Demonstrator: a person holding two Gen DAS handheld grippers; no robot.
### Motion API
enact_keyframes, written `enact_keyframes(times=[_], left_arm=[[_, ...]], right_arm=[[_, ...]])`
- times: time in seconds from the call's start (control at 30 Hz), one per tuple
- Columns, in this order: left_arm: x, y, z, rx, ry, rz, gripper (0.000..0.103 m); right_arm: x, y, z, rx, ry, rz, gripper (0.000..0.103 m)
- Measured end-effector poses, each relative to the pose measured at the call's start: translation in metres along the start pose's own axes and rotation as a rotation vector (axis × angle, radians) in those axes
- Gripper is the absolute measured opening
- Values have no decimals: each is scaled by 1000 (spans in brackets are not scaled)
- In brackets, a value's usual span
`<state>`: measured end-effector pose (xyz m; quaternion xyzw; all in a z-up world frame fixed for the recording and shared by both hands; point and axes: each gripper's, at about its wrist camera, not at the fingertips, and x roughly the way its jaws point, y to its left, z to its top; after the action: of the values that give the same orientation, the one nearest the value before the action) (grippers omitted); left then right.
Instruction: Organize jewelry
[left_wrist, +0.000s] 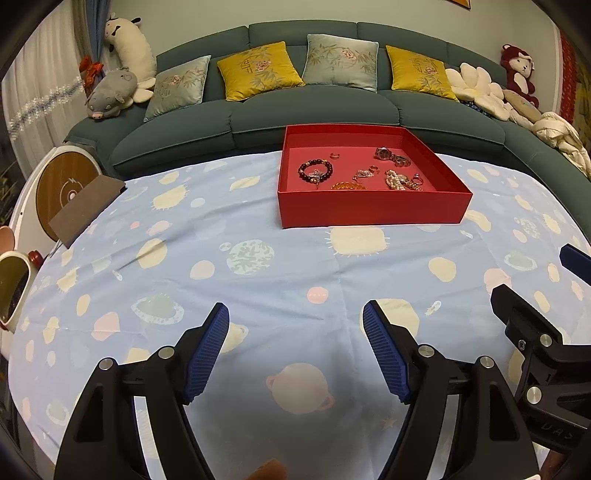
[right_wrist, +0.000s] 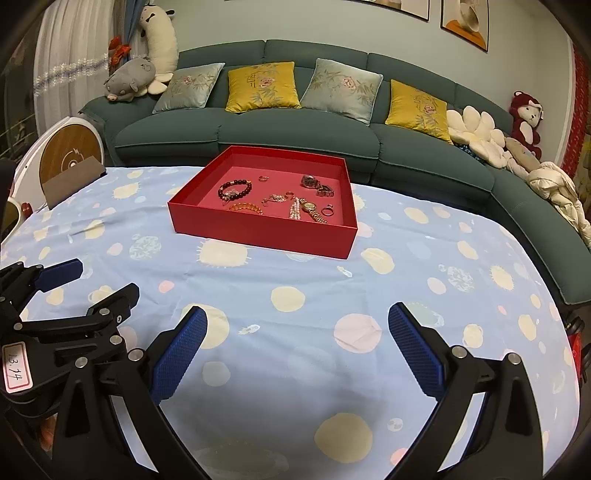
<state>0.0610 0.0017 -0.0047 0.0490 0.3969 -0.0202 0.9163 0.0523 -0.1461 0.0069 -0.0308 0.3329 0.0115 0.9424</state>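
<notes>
A red tray (left_wrist: 369, 212) (right_wrist: 258, 232) stands on the far part of the table and holds several jewelry pieces: a dark bead bracelet (left_wrist: 315, 171) (right_wrist: 235, 190), an amber bracelet (left_wrist: 347, 186) (right_wrist: 245, 208), a pearl strand (left_wrist: 393, 181) (right_wrist: 294, 209), a gold watch (right_wrist: 314, 212), a silver watch (left_wrist: 391, 155) (right_wrist: 316, 184) and small rings (left_wrist: 417, 180) (right_wrist: 328, 211). My left gripper (left_wrist: 295, 317) is open and empty above the cloth, well short of the tray. My right gripper (right_wrist: 297, 319) is open and empty, also near the front.
The table wears a light blue cloth with planet prints (left_wrist: 258, 266) (right_wrist: 406, 295). A brown card (left_wrist: 86, 208) (right_wrist: 72, 181) lies at its far left edge. A green sofa with cushions and plush toys (left_wrist: 314, 110) (right_wrist: 295, 129) runs behind the table.
</notes>
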Motion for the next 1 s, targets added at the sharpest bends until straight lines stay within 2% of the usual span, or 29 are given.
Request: enact_keyframes(times=[1.0], left_arm=[[2,2,1,-19,-9,52,74]], right_arm=[[3,-1,0,27,14,1,96]])
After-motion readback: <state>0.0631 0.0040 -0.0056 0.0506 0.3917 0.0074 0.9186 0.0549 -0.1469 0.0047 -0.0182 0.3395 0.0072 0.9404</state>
